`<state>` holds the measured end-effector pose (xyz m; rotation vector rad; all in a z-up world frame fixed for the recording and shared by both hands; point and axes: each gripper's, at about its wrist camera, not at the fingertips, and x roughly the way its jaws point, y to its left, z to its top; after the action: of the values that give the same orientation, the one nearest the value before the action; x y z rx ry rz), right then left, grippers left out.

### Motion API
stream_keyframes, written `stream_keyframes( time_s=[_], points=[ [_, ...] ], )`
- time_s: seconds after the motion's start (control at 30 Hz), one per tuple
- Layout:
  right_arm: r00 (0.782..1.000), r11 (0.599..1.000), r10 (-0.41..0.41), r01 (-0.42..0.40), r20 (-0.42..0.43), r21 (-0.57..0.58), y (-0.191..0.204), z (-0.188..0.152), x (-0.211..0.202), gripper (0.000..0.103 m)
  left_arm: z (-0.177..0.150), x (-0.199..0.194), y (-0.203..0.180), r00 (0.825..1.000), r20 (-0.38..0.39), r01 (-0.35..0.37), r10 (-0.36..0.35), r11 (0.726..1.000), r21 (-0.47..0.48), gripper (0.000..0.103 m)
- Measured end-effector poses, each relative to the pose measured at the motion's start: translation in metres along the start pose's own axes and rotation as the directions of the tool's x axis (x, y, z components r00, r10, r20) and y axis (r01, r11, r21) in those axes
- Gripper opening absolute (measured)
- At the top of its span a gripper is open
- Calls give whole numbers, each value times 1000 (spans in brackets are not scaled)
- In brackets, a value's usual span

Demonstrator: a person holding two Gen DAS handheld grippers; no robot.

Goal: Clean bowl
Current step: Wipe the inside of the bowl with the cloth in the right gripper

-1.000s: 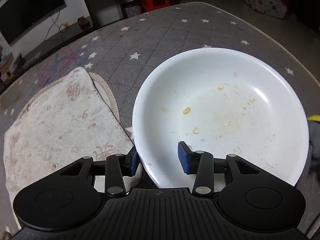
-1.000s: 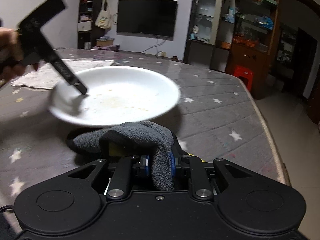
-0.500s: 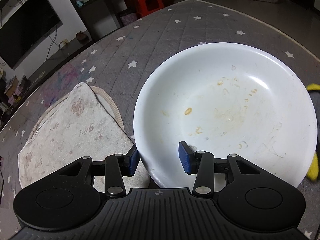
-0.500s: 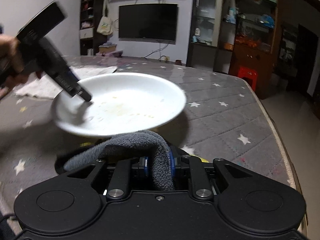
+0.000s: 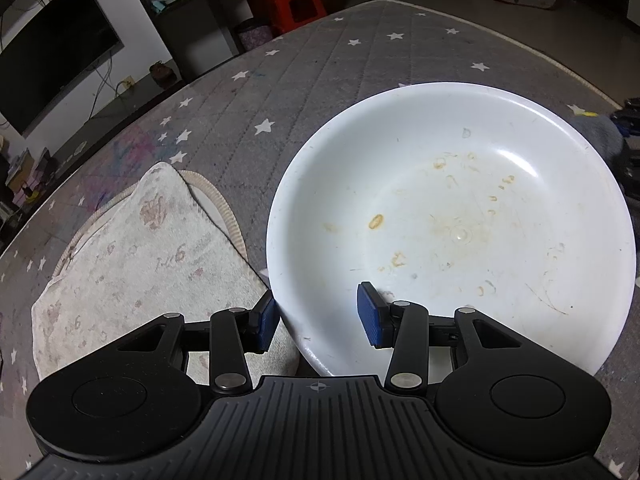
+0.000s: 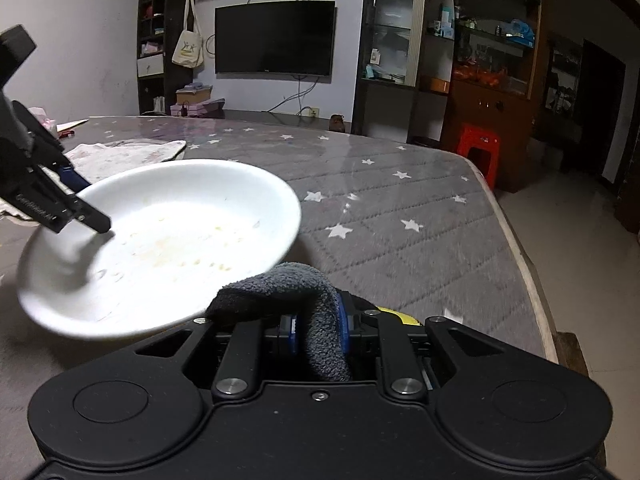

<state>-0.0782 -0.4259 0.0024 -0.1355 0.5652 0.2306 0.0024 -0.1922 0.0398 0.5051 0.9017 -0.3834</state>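
Gripping the near-left rim of the bowl (image 5: 452, 216), the left claw (image 5: 320, 316) has one blue pad inside the white basin and the other outside against the wall, so its jaws are clamped on the rim. The bowl is tilted, its left side raised in the right wrist view, where the same claw (image 6: 86, 200) shows reaching in from the left. Yellowish-brown smears and specks dot the inside of the bowl, mostly around the middle. The right claw (image 6: 318, 330) is closed tight on a grey cloth (image 6: 304, 300), which bulges up between the blue pads and folds over to the left, just beside the bowl's near edge; whether cloth and bowl touch cannot be told. A bit of yellow shows just right of that claw. Under the bowl lies a grey quilted cover with white stars (image 5: 328, 72) over the tabletop. Left of the bowl a pale, stained towel (image 5: 136, 252) lies flat, its near-right edge close to the rim. Beyond the far edge stand a red stool (image 6: 478, 146), a dark cabinet and a wall television (image 6: 274, 38).
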Motion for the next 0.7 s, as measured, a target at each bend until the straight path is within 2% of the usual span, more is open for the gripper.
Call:
stream_keyframes(
  time_s=[0.2, 0.37, 0.53, 0.7],
  points=[
    [1000, 999, 10, -10, 8, -32, -6, 8, 14, 20, 0, 0, -1, 1000, -2, -1, 1, 1000, -5, 45],
    [1000, 1000, -4, 4, 2, -9, -13, 9, 21, 20, 0, 0, -1, 1000, 3, -12, 12, 999, -36, 46],
    [1000, 1000, -27, 27, -8, -7, -10, 5, 15, 20, -2, -6, -10, 998, 6, -65, 65, 997, -41, 46],
    [999, 999, -51, 51, -14, -12, -6, -3, 7, 20, -7, -16, -6, 999, -5, -51, 51, 988, -149, 46]
  ],
)
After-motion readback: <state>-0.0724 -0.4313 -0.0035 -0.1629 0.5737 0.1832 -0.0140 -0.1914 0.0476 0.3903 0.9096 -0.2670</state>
